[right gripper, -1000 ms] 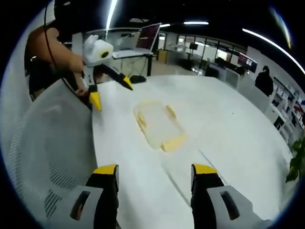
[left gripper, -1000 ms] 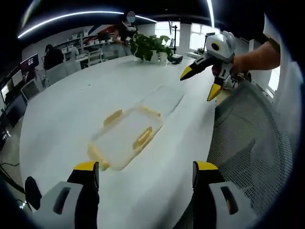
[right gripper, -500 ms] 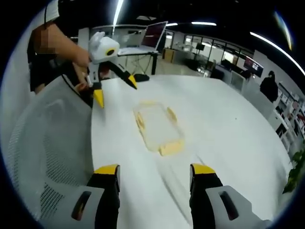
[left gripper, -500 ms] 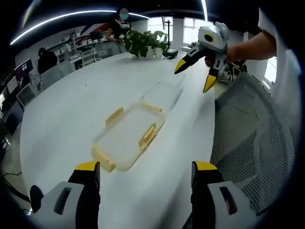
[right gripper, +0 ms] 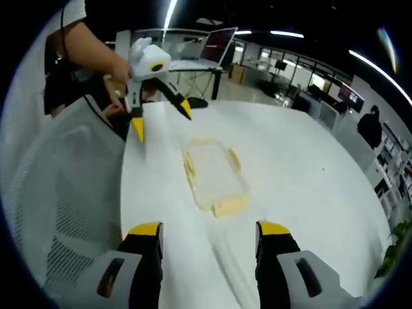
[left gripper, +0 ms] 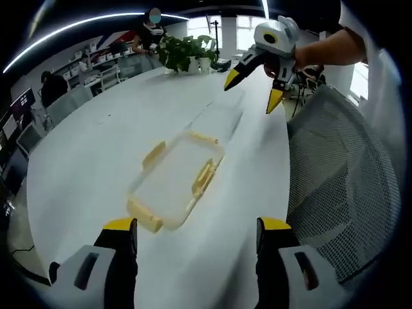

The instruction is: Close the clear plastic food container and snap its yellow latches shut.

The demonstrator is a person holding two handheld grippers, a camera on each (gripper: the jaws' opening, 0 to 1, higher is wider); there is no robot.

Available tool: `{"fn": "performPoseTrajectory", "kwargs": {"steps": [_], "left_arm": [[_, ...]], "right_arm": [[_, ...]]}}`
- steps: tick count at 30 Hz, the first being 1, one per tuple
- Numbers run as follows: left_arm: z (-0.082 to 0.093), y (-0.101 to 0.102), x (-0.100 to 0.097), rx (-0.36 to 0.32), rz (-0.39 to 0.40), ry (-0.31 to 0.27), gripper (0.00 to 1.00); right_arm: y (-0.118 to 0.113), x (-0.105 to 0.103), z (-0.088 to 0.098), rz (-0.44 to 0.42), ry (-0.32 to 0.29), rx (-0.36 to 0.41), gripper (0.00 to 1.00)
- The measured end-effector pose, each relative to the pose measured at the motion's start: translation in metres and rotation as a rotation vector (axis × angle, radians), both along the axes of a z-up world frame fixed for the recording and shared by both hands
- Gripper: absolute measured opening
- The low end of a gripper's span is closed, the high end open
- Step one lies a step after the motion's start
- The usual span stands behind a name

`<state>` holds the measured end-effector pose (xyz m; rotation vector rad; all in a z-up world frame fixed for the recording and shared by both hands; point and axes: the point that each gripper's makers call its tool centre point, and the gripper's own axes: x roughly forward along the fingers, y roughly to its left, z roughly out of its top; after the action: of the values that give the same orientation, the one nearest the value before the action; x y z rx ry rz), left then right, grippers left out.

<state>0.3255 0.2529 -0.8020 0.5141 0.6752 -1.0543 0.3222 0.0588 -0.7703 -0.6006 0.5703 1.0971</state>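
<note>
A clear container (left gripper: 175, 181) with yellow latches (left gripper: 205, 177) is seen lying flat on the white bench (left gripper: 84, 154), near its edge beside a mesh chair (left gripper: 335, 193); whether the lid is fully seated cannot be told. The left gripper (left gripper: 193, 233) is held above and short of the container, its fingers (left gripper: 120, 232) spread wide and holding nothing. The right gripper (right gripper: 207, 235) is likewise held off the container, fingers (right gripper: 145, 235) wide and empty, with the container (right gripper: 214, 172) lying between the two tools. Each gripper is caught in the other's view, raised well above the bench. Risks are judged as follows: the container is light and unbraced, so a latch pressed from one side is likely to slide it across the smooth surface, possibly toward the edge. A latch pushed before the lid is seated could leave a corner sprung. The clear walls are hard to read, so a fingertip may be misplaced on the lid instead of the latch.
</note>
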Motion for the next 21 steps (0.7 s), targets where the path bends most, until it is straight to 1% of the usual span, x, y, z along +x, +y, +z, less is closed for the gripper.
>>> {"fn": "performPoseTrajectory", "kwargs": {"steps": [8, 15, 21], "left_arm": [[-0.003, 0.002, 0.004, 0.036, -0.045, -0.008, 0.73], [-0.003, 0.003, 0.008, 0.053, -0.063, -0.013, 0.72], [-0.004, 0.005, 0.014, 0.083, -0.094, -0.021, 0.71]], "right_arm": [[0.003, 0.005, -0.001, 0.028, -0.005, -0.018, 0.56], [0.006, 0.008, -0.002, 0.048, 0.000, -0.028, 0.56], [0.009, 0.013, -0.003, 0.073, -0.004, -0.045, 0.56]]}}
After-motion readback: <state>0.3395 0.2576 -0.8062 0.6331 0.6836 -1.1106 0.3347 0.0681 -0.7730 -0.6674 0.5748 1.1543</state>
